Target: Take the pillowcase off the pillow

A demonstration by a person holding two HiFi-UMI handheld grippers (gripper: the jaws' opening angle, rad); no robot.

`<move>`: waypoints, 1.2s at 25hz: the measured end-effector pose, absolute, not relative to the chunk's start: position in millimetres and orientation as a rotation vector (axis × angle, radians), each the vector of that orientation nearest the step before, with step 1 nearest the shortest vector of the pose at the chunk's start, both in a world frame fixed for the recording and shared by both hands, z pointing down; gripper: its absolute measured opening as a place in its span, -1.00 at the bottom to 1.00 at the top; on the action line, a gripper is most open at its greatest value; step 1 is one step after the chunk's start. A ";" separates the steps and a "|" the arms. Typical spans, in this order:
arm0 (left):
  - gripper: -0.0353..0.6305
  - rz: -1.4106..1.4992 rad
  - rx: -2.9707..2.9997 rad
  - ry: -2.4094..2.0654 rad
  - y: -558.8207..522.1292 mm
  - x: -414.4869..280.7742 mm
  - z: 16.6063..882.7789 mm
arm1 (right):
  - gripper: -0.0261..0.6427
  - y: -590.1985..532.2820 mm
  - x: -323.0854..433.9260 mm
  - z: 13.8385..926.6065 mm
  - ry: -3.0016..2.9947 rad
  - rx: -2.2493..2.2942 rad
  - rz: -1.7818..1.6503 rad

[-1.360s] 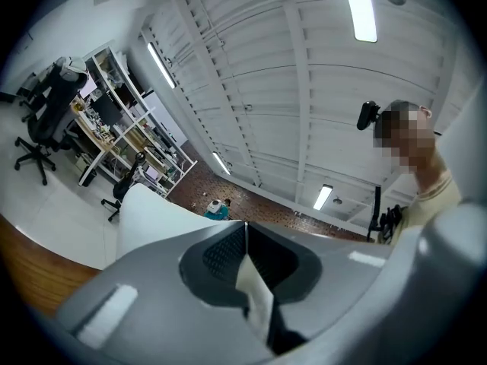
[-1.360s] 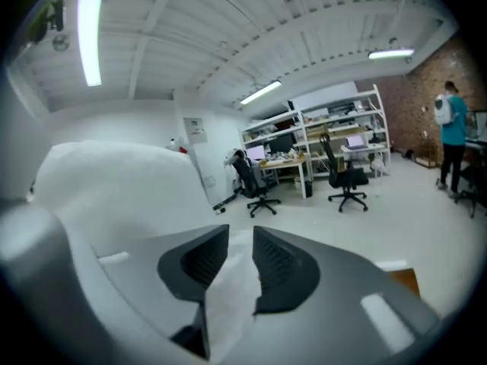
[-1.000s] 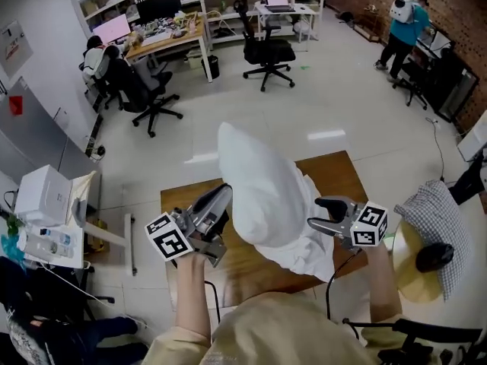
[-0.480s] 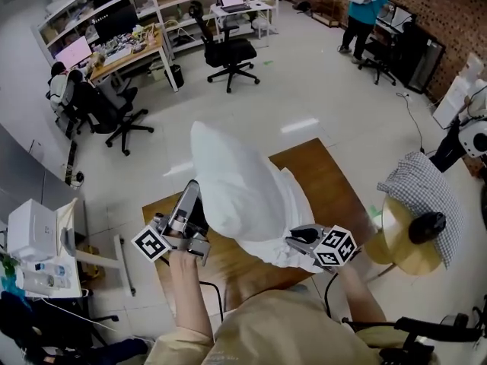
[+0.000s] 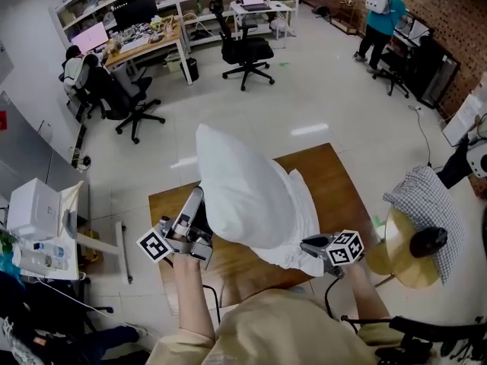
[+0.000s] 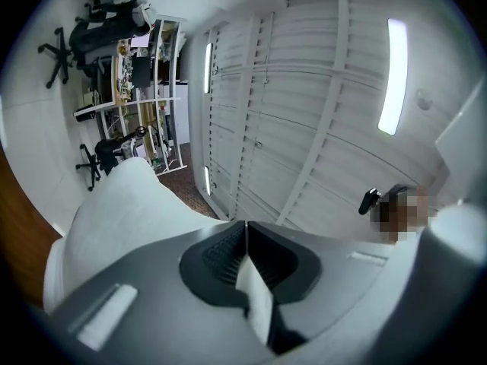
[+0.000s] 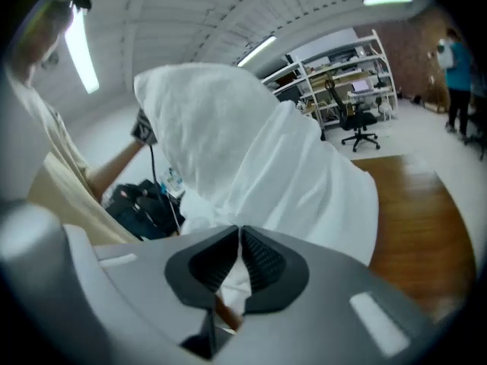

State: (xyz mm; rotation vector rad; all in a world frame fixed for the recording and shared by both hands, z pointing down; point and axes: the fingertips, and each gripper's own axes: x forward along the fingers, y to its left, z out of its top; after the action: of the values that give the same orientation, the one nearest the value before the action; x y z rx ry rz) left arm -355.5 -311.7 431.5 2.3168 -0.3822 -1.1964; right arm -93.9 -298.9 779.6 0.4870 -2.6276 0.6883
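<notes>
wooden table (image 5: 338, 185), office chair (image 5: 247, 50), brick wall (image 5: 456, 6)

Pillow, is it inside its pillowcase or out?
Partly out. The pillow sticks up bare at its top, while the pillowcase is bunched round its lower end only.

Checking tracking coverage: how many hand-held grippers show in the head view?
2: left hand-held gripper beside the pillow, shut on it; right hand-held gripper low on the pillowcase, jaws just closed on it. None hidden.
</notes>
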 end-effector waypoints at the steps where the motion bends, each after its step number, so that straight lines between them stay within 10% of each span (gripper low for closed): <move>1: -0.86 -1.193 2.327 -0.398 -309.2 -351.3 430.3 | -0.86 -297.3 -85.9 758.4 -2.683 0.429 0.752; 8: -0.86 -1.089 2.424 -0.485 -289.0 -306.2 440.7 | -0.36 -375.8 -20.1 626.7 -3.046 0.595 0.704; 21: -0.86 -0.661 2.566 -0.870 -296.3 -170.5 461.5 | -0.35 -576.7 -84.3 679.7 -2.806 0.472 0.687; 23: -0.86 -0.682 2.553 -0.884 -297.3 -166.6 462.0 | -0.42 -586.5 -97.7 701.8 -2.758 0.404 0.683; 25: -0.86 -0.755 2.531 -0.850 -294.9 -167.4 462.0 | -0.91 -603.7 -90.7 735.1 -2.666 0.442 0.668; 30: -0.86 -0.917 2.486 -0.761 -290.3 -179.4 459.1 | -0.91 -651.2 -6.0 858.9 -2.338 0.777 0.719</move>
State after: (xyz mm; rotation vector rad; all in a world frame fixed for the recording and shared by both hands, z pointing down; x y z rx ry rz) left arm -179.4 -290.3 459.1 2.4859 -0.7607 -0.9174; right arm -6.0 -651.2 858.9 0.7769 -2.3381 0.7194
